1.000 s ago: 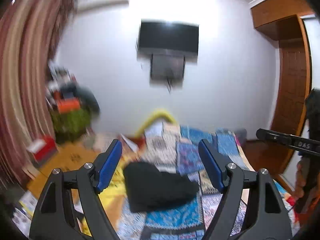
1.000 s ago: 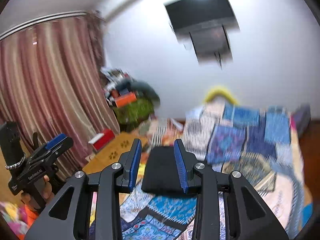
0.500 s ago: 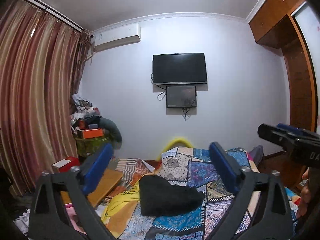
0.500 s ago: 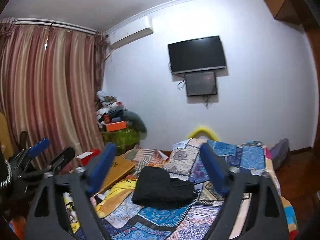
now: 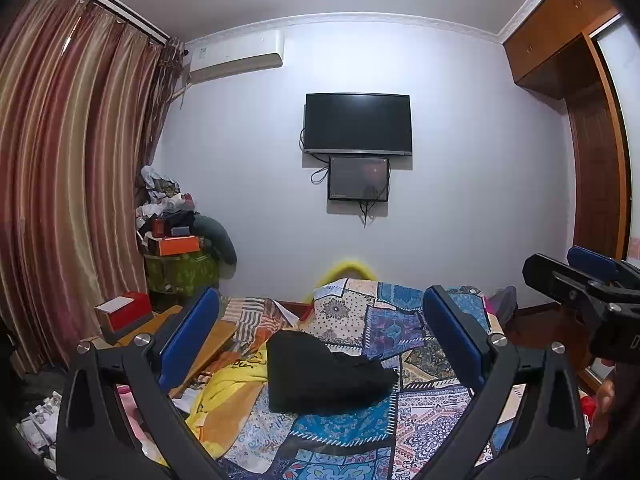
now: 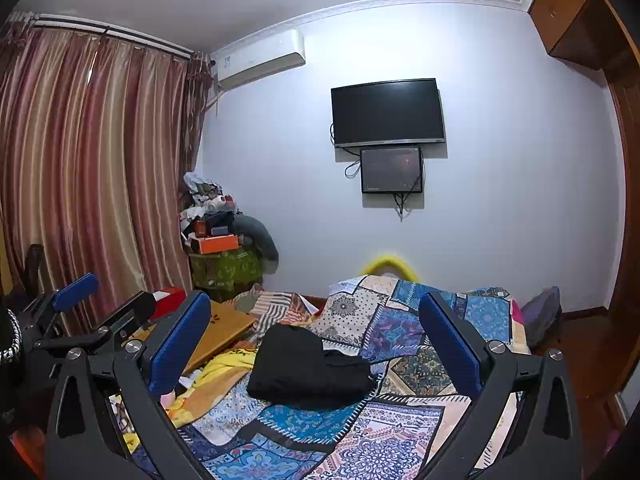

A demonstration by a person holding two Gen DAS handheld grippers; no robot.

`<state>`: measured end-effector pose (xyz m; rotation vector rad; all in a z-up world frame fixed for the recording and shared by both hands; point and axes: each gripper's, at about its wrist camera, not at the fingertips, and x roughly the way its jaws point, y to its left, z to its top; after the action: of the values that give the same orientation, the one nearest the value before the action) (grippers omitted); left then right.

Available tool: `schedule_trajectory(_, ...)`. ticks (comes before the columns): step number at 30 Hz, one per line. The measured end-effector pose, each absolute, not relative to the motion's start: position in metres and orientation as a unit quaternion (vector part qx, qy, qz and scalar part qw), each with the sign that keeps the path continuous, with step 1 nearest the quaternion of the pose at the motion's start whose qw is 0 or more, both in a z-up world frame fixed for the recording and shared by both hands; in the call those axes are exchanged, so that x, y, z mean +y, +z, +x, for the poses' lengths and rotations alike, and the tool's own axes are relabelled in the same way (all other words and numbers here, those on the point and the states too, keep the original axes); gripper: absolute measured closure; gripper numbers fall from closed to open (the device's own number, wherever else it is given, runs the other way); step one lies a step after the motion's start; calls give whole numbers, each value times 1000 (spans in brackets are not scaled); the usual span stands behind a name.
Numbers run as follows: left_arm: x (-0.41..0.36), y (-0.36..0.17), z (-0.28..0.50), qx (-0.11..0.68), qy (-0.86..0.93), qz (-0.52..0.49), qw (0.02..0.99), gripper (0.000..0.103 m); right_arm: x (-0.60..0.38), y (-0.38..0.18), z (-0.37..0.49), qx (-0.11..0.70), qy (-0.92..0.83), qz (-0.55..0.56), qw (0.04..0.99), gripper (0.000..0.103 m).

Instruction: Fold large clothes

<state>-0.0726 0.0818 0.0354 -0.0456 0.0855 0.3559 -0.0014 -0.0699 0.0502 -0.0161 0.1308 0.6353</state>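
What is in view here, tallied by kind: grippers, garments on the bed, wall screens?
Grippers: 2, left gripper and right gripper, both open and empty
Folded garments: 1, black garment
Wall screens: 2, television and smaller screen
Total: 5

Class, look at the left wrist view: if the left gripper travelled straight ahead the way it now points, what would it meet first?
Probably nothing close. The left gripper, jaws wide and empty, points about level over the bed, so it likely passes above the folded black garment and reaches the white far wall. Depth is unclear; a slight dip would hit the garment.
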Motion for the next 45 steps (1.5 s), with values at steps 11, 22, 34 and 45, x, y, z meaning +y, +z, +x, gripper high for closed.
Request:
schedule_trajectory(11,84,30,-68,54,181,-29,982,1,-72,48,-2,74,312,-13,947,0)
schedule_trajectory(22,88,27,-66,62,179,-36,981,1,-78,50,-3,87,311,-10,946,0)
schedule_trajectory(34,89,27,-57,71,170,-45,982,1,-83,52,-1,94,310,-3,946,0)
schedule_trajectory(45,90,25,-54,77,160,-50,983,1,-84,53,0,99,311,1,945,0)
